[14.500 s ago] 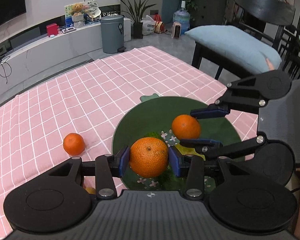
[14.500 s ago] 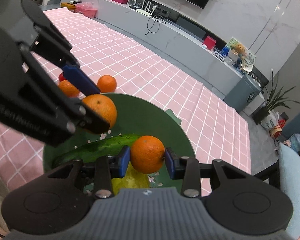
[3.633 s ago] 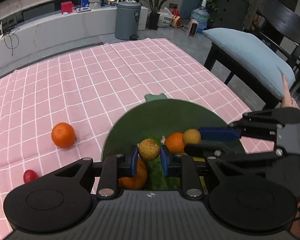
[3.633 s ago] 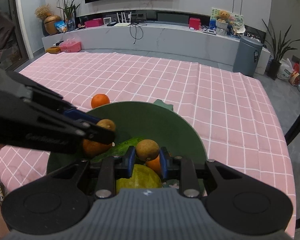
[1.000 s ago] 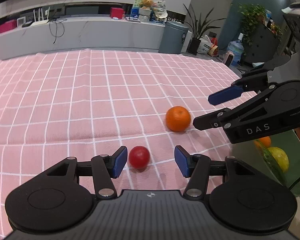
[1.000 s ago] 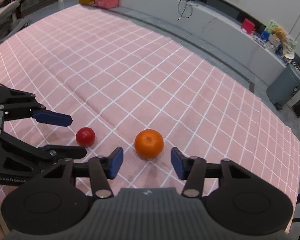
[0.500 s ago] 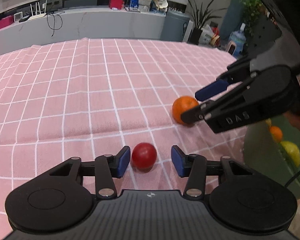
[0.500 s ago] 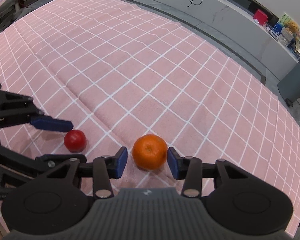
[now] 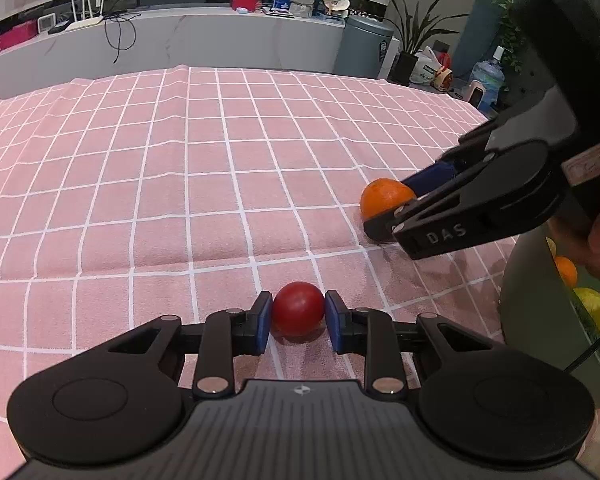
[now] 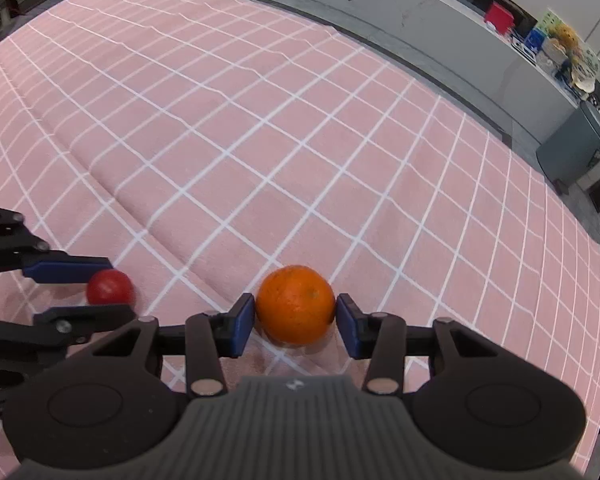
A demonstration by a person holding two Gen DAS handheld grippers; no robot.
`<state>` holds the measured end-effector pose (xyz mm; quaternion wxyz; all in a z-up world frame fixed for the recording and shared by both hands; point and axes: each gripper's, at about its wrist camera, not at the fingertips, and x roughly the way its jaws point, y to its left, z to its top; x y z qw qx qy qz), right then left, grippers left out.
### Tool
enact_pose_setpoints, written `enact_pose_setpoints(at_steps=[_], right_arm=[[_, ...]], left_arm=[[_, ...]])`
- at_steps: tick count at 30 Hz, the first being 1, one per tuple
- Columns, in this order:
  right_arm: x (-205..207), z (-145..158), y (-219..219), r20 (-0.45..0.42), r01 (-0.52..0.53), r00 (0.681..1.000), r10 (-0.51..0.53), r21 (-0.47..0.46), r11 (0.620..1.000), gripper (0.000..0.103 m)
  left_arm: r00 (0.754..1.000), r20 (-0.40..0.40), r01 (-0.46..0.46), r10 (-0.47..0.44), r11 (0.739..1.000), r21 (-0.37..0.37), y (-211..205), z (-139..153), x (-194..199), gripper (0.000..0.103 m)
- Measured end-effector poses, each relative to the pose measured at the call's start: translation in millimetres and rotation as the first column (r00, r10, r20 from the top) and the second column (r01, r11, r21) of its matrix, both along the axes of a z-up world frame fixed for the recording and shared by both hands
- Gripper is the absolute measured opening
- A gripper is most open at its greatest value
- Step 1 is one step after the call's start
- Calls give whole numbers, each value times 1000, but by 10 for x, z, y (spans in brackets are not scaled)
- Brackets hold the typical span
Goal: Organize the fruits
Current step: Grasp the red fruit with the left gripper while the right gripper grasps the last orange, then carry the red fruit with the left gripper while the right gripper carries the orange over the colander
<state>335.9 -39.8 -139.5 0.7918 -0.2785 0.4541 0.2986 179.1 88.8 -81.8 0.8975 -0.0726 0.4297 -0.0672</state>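
On the pink checked tablecloth a small round red fruit sits between the blue pads of the left gripper, whose jaws are closing until they touch its sides. Just beside it, the right gripper has its pads against a round orange. Open cloth stretches ahead to the far edge. At the right edge a dark green bowl is cut off, its contents mostly hidden.
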Motion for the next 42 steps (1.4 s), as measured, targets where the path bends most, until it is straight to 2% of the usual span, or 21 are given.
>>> enact_pose_setpoints(at_steps=[7,17,24,32,38,42], right_arm=[[-75,12,1,11,21,1000,-21,13,1000,40],[-529,455,-206,61,-2,998,-6,129,992,39],[-926,827,-645,101,19,994,-44,240,971,39],[-1269,1022,-1293,96,76,989,-116,348,935,39],[-1362,1011,-1798,56,143,983,-176,373,917,39],[-1406,916,-1998,26,163,983,-181,320,933,39]], left_arm=[[999,11,-38,38,999,-36,17,103,-83,31],[997,66,-31,38,994,-103,-128,458,-323,31],[994,112,0,12,994,-108,-333,723,-477,31],[991,124,58,-43,991,-117,-627,890,-543,31],[988,119,111,-96,986,-122,-910,927,-517,31],[983,102,166,-154,979,-120,-1133,900,-483,31]])
